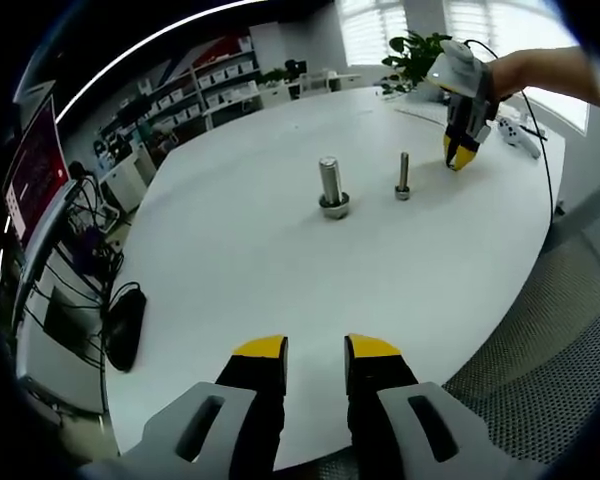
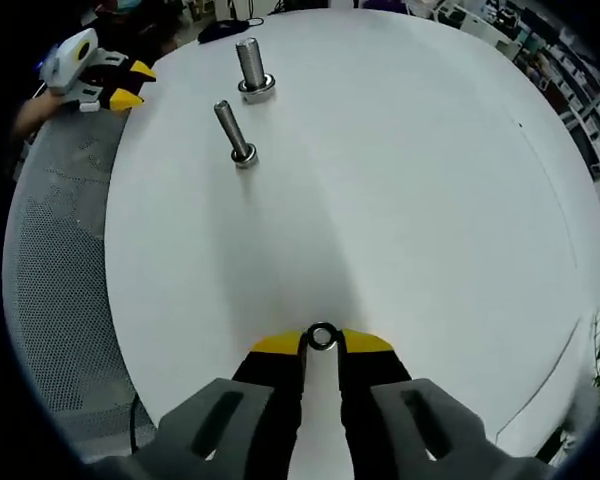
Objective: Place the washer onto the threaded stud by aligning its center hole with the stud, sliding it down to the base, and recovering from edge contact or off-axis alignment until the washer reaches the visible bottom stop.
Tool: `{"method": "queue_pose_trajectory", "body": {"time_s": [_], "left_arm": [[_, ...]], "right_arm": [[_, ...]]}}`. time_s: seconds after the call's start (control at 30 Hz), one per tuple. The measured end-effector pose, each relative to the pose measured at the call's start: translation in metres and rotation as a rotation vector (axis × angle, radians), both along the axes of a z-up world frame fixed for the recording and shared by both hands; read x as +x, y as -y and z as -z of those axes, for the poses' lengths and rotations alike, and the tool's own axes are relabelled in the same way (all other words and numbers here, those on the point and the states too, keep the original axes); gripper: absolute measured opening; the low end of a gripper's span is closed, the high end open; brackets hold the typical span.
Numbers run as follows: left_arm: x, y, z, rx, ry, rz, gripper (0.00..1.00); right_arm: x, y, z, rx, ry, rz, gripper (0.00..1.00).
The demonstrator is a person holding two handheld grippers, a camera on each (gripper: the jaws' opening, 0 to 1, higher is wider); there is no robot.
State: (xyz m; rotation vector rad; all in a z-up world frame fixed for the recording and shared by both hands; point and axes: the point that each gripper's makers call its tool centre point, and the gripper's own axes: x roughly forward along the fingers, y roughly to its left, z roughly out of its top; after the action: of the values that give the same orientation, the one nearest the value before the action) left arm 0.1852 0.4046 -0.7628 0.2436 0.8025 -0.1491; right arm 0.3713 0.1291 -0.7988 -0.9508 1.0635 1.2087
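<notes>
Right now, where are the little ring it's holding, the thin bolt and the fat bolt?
washer [image 2: 322, 336]: right gripper view, on its ring, between the jaw tips.
thin stud [image 2: 231, 127]: right gripper view, mid-shaft.
thick stud [image 1: 329, 182]: left gripper view, upper shaft.

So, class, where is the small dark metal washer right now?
In the right gripper view, the small dark ring-shaped washer sits pinched between the right gripper's yellow tips, above the white table, well short of both upright steel bolts.
</notes>
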Motion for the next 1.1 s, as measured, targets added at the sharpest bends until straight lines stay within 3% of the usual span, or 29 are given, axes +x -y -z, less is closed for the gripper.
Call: {"method": "queue_pose_trajectory", "body": {"time_s": [0.47, 0.87, 1.1], "left_arm": [[0.0, -0.001, 0.0, 0.002, 0.001, -0.002, 0.2], [0.0, 0.0, 0.0, 0.002, -0.001, -0.001, 0.2], [0.0, -0.001, 0.0, 0.003, -0.002, -0.001, 0.2]], "right_arm": [[-0.003, -0.004, -0.007, 0.012, 0.005, 0.008, 0.14], [-0.027, -0.047, -0.04, 0.078, -0.019, -0.034, 0.14], [-0.031, -0.063, -0.051, 0.097, -0.021, -0.079, 0.14]]}}
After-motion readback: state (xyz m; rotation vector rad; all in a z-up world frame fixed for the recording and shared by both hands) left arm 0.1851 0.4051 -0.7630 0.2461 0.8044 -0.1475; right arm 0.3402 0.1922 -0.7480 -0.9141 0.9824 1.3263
